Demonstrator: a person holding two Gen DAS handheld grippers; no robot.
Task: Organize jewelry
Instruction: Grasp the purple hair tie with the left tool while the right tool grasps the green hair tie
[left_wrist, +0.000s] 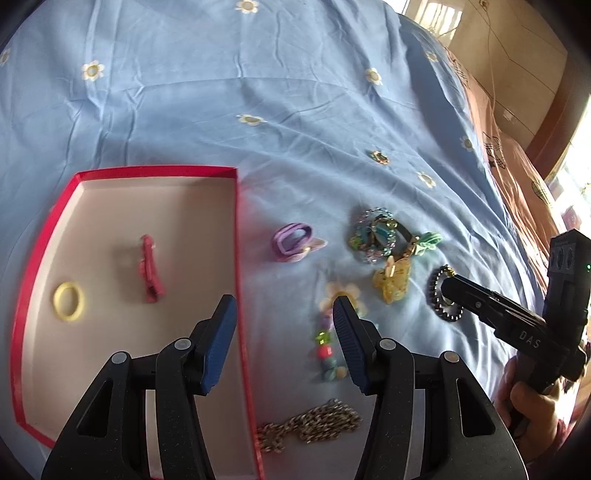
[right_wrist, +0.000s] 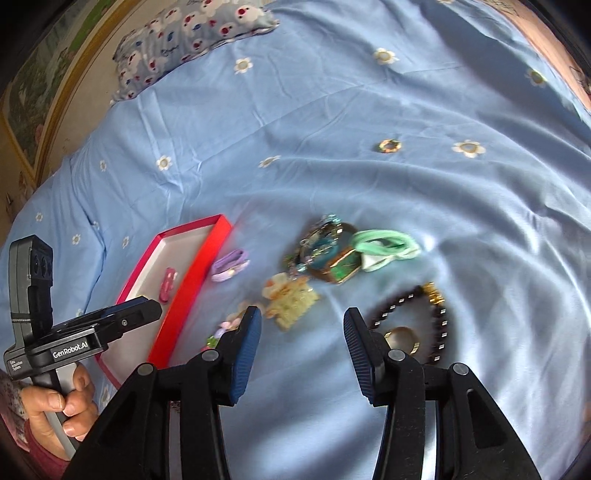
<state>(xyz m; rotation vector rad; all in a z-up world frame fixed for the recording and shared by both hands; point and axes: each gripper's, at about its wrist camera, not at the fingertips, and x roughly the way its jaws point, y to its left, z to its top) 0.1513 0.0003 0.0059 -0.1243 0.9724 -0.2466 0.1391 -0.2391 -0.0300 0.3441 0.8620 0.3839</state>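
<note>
A red box (left_wrist: 236, 229) with a white inside lies on the blue bedsheet; it holds a yellow ring-shaped hair tie (left_wrist: 68, 301) and a pink hair clip (left_wrist: 150, 268). It also shows in the right wrist view (right_wrist: 192, 284). My left gripper (left_wrist: 284, 314) is open and empty over the box's right wall. Right of the box lie a purple hair tie (left_wrist: 293, 242), a bead bracelet (left_wrist: 328, 343), a metal chain (left_wrist: 314, 424), a yellow clip (left_wrist: 393, 282) and a tangle of bracelets (left_wrist: 376, 234). My right gripper (right_wrist: 301, 328) is open and empty, beside a black bead bracelet (right_wrist: 436, 325) and a gold ring (right_wrist: 402, 338).
A green hair tie (right_wrist: 388, 247) and a small ring (right_wrist: 389, 146) lie on the sheet (right_wrist: 369, 92). A patterned pillow (right_wrist: 192, 37) is at the far left of the bed. A brown quilt (left_wrist: 517, 166) runs along the bed's right side.
</note>
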